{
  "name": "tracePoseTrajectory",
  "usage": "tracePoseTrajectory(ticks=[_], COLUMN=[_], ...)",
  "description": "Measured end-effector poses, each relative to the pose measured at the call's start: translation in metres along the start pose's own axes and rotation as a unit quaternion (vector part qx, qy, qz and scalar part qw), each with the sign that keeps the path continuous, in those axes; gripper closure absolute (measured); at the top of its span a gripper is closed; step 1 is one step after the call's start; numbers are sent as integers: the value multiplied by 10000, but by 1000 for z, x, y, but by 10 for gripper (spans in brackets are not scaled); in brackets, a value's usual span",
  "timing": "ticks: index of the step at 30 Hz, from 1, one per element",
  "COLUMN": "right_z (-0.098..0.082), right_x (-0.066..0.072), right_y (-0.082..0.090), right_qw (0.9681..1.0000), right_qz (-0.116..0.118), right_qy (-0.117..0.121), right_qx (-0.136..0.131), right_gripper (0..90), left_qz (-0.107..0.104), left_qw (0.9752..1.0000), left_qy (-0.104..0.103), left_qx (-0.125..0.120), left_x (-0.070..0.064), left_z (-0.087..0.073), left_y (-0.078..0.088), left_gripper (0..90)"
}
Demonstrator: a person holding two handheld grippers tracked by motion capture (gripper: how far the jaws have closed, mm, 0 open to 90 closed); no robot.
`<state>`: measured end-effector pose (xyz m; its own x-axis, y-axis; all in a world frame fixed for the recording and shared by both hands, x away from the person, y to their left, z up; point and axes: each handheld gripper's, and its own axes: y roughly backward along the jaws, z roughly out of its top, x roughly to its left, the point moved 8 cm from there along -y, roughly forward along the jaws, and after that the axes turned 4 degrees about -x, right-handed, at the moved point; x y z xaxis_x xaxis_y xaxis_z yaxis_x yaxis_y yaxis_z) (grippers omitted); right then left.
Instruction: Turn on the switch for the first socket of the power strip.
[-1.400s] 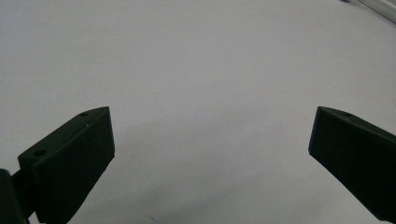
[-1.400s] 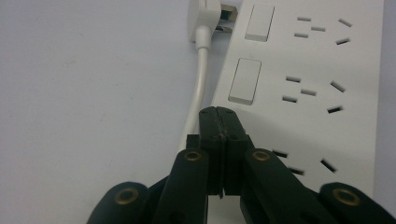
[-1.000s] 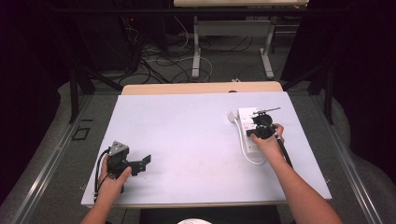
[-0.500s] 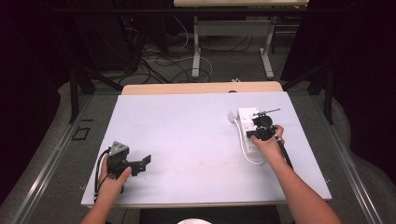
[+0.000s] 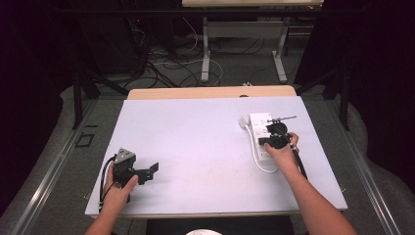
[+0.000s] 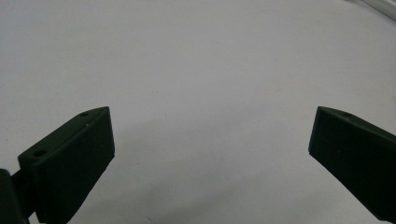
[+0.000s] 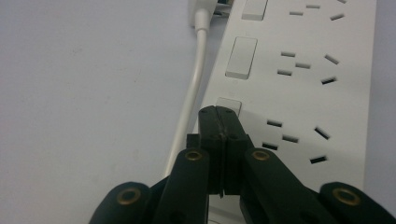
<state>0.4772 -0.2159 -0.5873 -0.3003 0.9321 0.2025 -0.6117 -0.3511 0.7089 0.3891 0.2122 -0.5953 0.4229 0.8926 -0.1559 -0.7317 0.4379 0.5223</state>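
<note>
The right gripper (image 7: 219, 116) has its black jaws pressed together, their tips at a rocker switch (image 7: 229, 105) of the white power strip (image 7: 303, 98). A white cable (image 7: 189, 100) runs beside the strip over the pale table (image 7: 84, 93).

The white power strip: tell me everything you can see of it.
The white power strip looks like smooth plastic. It lies flat at the right side of the table, its long side running away from the person. Its face carries rows of socket slots and a column of rectangular rocker switches along one edge. A white cable runs beside it and loops near its close end. The right hand-held gripper, jaws shut, has its tips at the nearest switch.
</note>
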Motion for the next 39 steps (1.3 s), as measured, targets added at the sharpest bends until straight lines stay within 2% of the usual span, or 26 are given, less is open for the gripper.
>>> tracePoseTrajectory(ticks=[7, 11, 13, 16, 33, 36, 39], right_z=[0, 1, 1, 2, 3, 5, 6], right_x=[-2, -3, -2, 1, 11, 12, 13], right_y=[0, 1, 2, 3, 10, 13, 17], right_qw=[9999, 9999, 9998, 9998, 9992, 9989, 9988], right_qz=[102, 81, 114, 159, 319, 331, 294], right_qy=[-74, -124, -104, -37, -41, 72, 60], right_qx=[-50, -86, -86, -131, -224, -317, -399], right_gripper=[895, 851, 821, 791, 597, 573, 555], left_qz=[13, -5, 19, 3, 46, 48, 57], left_qw=[10000, 10000, 10000, 10000, 10000, 10000, 10000], left_qy=[36, 5, 23, 27, 58, 62, 44], left_qx=[-41, 30, -27, 50, 31, 6, 10], left_x=[0, 1, 1, 1, 1, 2, 2], left_z=[0, 0, 1, 0, -2, -2, -2], left_y=[-1, -1, -3, -3, -4, -3, -2], left_gripper=[4, 4, 4, 4, 4, 4, 4])
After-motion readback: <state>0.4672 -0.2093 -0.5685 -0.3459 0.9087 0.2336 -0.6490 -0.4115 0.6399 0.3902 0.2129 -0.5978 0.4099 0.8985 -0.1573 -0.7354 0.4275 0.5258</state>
